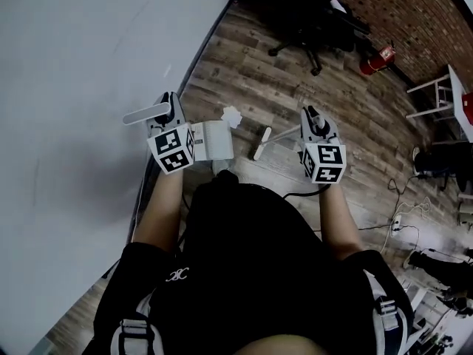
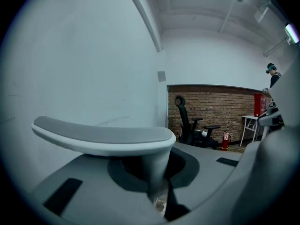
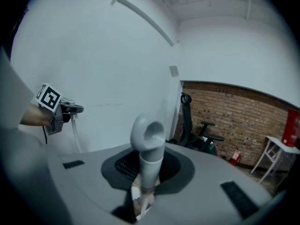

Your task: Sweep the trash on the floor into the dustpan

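Sweeping cleanly from here depends on getting the broom [image 1: 261,143] behind the wad [image 1: 232,116]. The wad lies on the wooden floor [image 1: 295,87] just past the dustpan [image 1: 211,140], at about 1 o'clock from it.

The left tongs [image 1: 169,115] are clenched on the dustpan's handle [image 2: 105,136], with its stem pinched between the jaws below the flat grip. The right tongs [image 1: 313,124] are clenched on the broom's handle [image 3: 147,139], near its looped end.

The broom head sits at 3 o'clock of the dustpan, beside the wad rather than beyond it. I would carry the head out to 12 o'clock of the wad, set the bristles down, and draw back toward 6 o'clock in one short stroke.

Whether the dustpan's lip touches the floor I cannot tell. It should be pressed flat facing the wad first, or the paper may slide under. A light wad may skip toward the wall [image 1: 74,87] at 9 o'clock, so a slow stroke seems wise.
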`<state>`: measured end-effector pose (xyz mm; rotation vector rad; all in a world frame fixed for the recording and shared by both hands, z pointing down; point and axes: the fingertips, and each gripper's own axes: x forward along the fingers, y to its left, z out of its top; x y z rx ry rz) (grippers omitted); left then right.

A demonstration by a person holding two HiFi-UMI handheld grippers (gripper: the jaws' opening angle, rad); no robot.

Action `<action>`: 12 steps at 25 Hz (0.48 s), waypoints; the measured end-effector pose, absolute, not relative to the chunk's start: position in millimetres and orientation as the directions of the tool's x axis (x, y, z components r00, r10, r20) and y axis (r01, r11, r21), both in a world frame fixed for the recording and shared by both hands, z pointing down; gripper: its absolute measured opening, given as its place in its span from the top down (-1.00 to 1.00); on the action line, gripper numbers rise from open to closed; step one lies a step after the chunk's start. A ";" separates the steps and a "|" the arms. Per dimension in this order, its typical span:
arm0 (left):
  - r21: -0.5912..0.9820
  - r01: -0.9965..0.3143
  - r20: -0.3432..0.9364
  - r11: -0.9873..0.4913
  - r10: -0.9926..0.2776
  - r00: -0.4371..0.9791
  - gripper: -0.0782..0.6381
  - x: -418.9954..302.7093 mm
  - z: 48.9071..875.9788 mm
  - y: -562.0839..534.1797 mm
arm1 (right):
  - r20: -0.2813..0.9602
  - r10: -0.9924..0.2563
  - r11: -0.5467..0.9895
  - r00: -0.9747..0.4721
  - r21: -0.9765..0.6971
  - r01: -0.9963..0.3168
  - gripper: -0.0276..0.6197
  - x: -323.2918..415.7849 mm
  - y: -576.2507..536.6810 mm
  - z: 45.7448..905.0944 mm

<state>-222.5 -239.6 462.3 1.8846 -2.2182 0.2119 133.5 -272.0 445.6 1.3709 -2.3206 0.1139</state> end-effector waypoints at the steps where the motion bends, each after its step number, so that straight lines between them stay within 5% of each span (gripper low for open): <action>1: 0.034 -0.987 0.265 0.160 -0.953 -0.145 0.68 -222.8 466.0 -247.4 | 0.422 -0.806 0.513 -0.415 0.148 -0.846 0.71 129.0 -279.5 447.5; 12: 0.041 -0.976 0.293 0.215 -0.936 -0.194 0.68 -258.0 508.5 -308.9 | 0.486 -0.742 0.599 -0.461 0.174 -0.781 0.71 73.4 -354.8 461.8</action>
